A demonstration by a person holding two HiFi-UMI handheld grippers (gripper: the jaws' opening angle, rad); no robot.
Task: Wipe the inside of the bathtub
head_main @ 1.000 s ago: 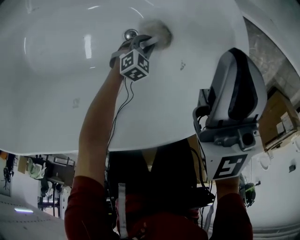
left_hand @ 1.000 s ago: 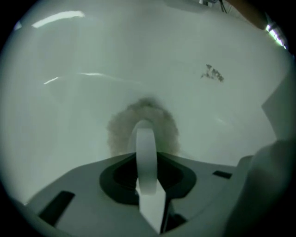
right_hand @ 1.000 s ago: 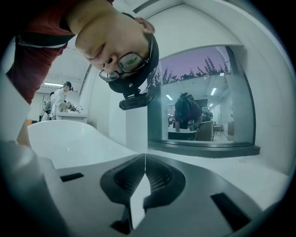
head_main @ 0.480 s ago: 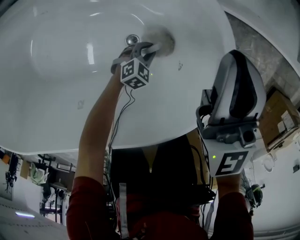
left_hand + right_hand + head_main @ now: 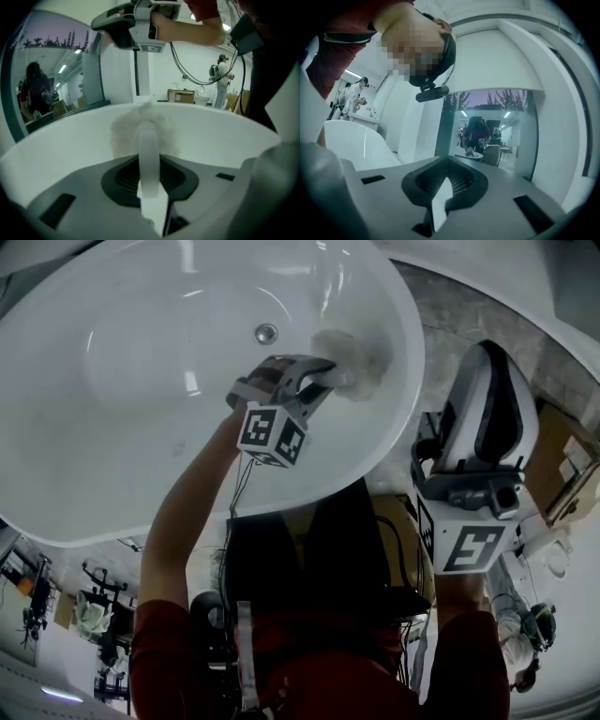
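Scrubbing falls to the left gripper [image 5: 323, 371], clamped on the white strap of a fluffy pad [image 5: 358, 357] and pressing it against the inner wall of the bathtub [image 5: 131, 437] near the drain [image 5: 266, 333], while the right gripper [image 5: 446, 180], closed on nothing, is held clear outside the rim.

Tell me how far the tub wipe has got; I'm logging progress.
Done: cannot tell; the bathtub looks evenly white. In hand: the left gripper presses a fluffy pad on the inner wall near the drain. Left: probably the other walls and floor.
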